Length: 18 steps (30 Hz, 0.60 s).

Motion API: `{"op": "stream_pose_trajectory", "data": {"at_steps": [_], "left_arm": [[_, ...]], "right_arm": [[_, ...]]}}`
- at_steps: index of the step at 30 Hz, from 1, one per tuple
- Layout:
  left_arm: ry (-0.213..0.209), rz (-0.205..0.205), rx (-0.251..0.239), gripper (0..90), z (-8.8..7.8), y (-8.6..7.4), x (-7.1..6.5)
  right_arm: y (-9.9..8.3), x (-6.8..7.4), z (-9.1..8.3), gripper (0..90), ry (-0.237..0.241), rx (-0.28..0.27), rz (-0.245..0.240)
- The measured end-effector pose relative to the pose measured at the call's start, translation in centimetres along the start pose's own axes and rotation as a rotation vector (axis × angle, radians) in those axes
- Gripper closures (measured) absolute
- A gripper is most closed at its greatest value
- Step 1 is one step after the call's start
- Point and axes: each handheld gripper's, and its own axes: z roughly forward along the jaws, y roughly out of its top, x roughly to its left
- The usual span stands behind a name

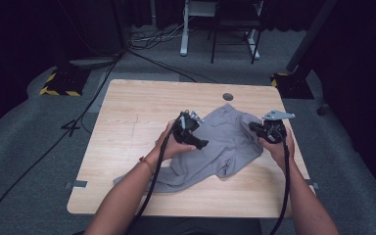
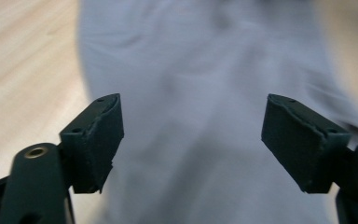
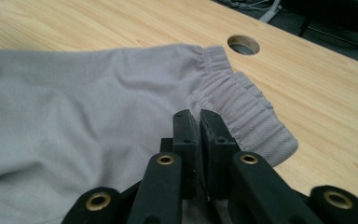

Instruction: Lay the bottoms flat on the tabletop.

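A grey pair of shorts [image 1: 225,144] lies crumpled on the right half of the wooden table [image 1: 137,107]. My left gripper [image 1: 201,143] hovers over the middle of the cloth, and in the left gripper view its jaws [image 2: 191,135] stand wide apart with only blurred grey fabric [image 2: 205,70] beneath them, nothing between the pads. My right gripper [image 1: 253,126] is at the garment's right edge. In the right gripper view it [image 3: 199,119] is pressed shut at the ribbed elastic waistband [image 3: 247,107], pinching the grey cloth [image 3: 74,102] there.
A round cable hole [image 1: 227,96] [image 3: 243,45] sits near the table's far edge. Bare wood stretches across the table's left half. Beyond the table are cables on a grey carpet [image 1: 29,137] and desk legs [image 1: 183,44] at the back.
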Motion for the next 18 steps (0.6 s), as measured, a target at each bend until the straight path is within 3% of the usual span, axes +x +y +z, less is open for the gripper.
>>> {"op": "stream_pose_trajectory", "data": {"at_steps": [1,3,5,8,10,12,16,18], "left_arm": [[0.007,-0.028,0.016,22.2,1.0,0.4,0.6],[0.087,-0.045,0.051,22.5,2.9,0.9,1.4],[0.082,-0.096,0.063,26.9,4.2,1.2,2.1],[0.108,-0.114,0.111,30.8,5.8,1.5,2.1],[0.096,-0.09,0.131,35.9,6.3,1.6,1.8],[0.081,-0.049,0.133,51.9,6.2,1.8,1.5],[0.057,-0.032,0.134,79.6,6.0,1.7,1.2],[0.051,-0.023,0.135,87.2,5.8,1.5,1.2]], "right_arm": [[-0.2,-0.1,0.1,85.3,-0.004,0.006,0.001],[-0.6,-0.3,0.2,85.2,-0.013,0.017,0.006],[-1.1,-0.7,0.3,85.0,-0.021,0.03,0.007],[-1.7,-1.3,0.2,84.8,-0.024,0.039,0.022],[-2.0,-1.8,0.2,84.7,-0.029,0.044,0.031],[-2.3,-2.1,0.2,84.7,-0.026,0.046,0.043],[-2.5,-2.5,0.1,84.7,-0.033,0.061,0.043],[-2.5,-2.6,0.1,84.6,-0.039,0.062,0.048]]}}
